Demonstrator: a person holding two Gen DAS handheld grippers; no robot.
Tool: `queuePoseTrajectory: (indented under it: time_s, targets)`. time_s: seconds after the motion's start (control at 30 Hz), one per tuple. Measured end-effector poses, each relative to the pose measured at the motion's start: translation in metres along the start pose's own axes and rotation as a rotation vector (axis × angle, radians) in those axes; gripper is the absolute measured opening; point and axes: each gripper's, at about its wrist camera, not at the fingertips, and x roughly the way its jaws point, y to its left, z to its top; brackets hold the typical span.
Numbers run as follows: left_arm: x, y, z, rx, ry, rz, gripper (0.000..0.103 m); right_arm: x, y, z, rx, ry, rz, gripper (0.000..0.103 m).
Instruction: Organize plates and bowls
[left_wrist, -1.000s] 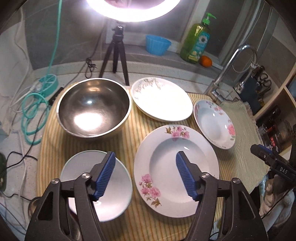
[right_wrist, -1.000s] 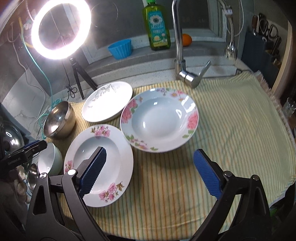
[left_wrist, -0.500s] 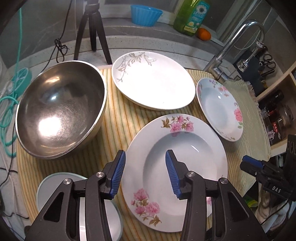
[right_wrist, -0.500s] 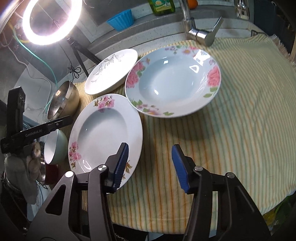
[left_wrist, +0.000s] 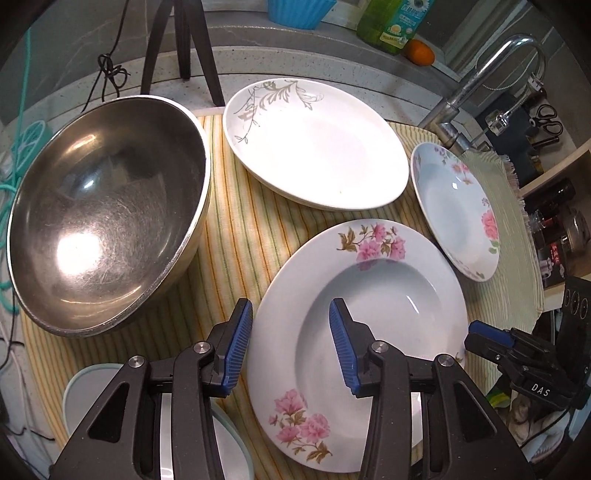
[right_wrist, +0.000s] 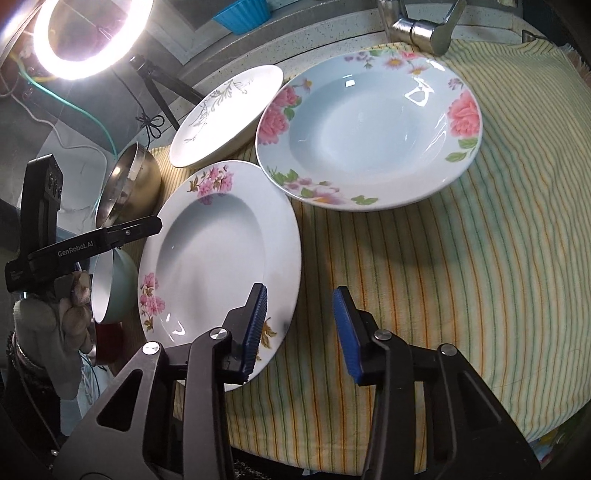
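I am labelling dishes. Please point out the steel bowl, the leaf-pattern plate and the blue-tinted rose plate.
steel bowl (left_wrist: 107, 229): left wrist view, inner wall.
leaf-pattern plate (left_wrist: 325, 147): left wrist view, plain centre.
blue-tinted rose plate (right_wrist: 365, 136): right wrist view, well.

Left wrist view: fisheye, set behind its own fingers (left_wrist: 236, 347), looking steeply down and close over the striped cloth (left_wrist: 236, 221); steel bowl (left_wrist: 107, 229) fills the left of the frame, tap (left_wrist: 480, 74) at upper right.

Right wrist view: fisheye, likewise steep and close, from the opposite side; ring light (right_wrist: 88, 40) at upper left, open cloth at right.

Shared: pink-flowered plate (left_wrist: 369, 332) (right_wrist: 221, 266), leaf-patterned plate (left_wrist: 314, 144) (right_wrist: 225, 114), blue-tinted plate (left_wrist: 454, 206) (right_wrist: 369, 129); each view catches the other gripper at its edge.
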Motion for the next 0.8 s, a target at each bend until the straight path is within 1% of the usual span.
queuePoseTrajectory:
  time_s: [0.07,0.1,0.2,0.27,0.57,0.8]
  targets:
    - [0.003,0.001,0.001,-0.003,0.008,-0.004,0.038,0.002,0.0,0.0,0.002,0.007,0.009,0.035]
    - [0.004,0.002,0.001,-0.001,0.009,-0.002,0.036,0.004,0.001,0.001,-0.001,0.011,0.012,0.031]
    - [0.005,0.003,0.002,0.001,0.013,-0.003,0.036,0.009,0.004,0.0,-0.016,0.029,0.018,0.021]
    - [0.005,0.002,0.002,0.004,0.015,-0.002,0.035,0.011,0.005,0.0,-0.019,0.036,0.029,0.02]
    - [0.006,-0.007,-0.001,0.054,0.019,0.035,0.035,0.011,0.012,-0.001,-0.043,0.046,0.01,0.02]
    - [0.006,-0.017,-0.004,0.092,0.025,0.047,0.035,0.007,0.012,-0.013,-0.043,0.062,0.012,0.02]
